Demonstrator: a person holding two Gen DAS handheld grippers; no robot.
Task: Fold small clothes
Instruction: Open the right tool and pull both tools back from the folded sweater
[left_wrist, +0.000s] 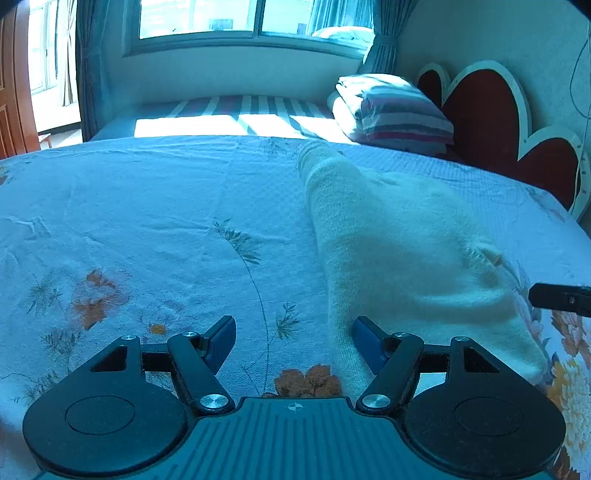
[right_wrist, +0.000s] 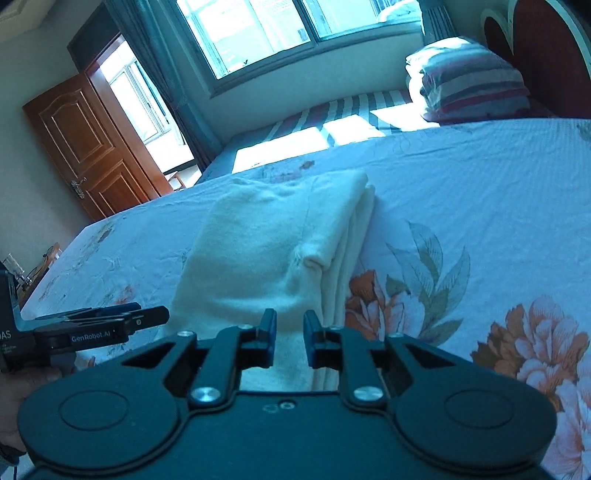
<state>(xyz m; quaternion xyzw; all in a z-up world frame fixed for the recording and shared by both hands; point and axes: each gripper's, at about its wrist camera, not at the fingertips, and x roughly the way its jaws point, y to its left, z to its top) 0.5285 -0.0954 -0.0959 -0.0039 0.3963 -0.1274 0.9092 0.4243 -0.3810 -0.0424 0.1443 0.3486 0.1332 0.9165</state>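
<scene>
garment (right_wrist: 266, 251): cream, folded, layered | left gripper (left_wrist: 294, 338): wide, empty | right gripper (right_wrist: 290, 332): narrow gap, empty

garment (right_wrist: 266, 243): cream | sheet (left_wrist: 147, 229): white, orange flowers | pillow (left_wrist: 395, 110): striped | headboard (left_wrist: 491, 122): red

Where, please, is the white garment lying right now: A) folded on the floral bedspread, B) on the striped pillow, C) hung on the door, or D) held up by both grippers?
A: the white garment lies folded on the floral bedspread, in front of both grippers, neither gripping it.
</scene>
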